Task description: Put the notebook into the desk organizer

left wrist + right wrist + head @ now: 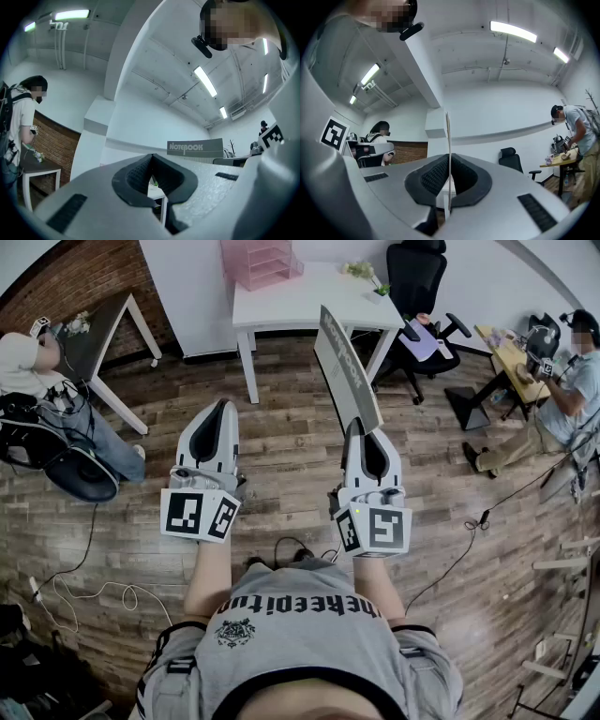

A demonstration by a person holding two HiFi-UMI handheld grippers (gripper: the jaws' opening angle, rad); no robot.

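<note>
My right gripper (361, 427) is shut on the lower edge of a thin grey notebook (347, 371), which stands upright and leans toward the white table. In the right gripper view the notebook (448, 136) shows edge-on, pinched between the pads of that gripper (449, 161). My left gripper (225, 407) hangs beside it on the left, shut with nothing in it. In the left gripper view its jaws (151, 161) meet, and the notebook (194, 146) shows its printed cover at the right. The pink desk organizer (261, 261) stands at the back left of the table, well ahead of both grippers.
The white table (300, 301) also carries a small plant (366, 273). A black office chair (417, 277) stands to its right. One person sits by a dark desk (103, 324) at left, another at a desk (511, 357) at right. Cables (94, 596) lie on the wooden floor.
</note>
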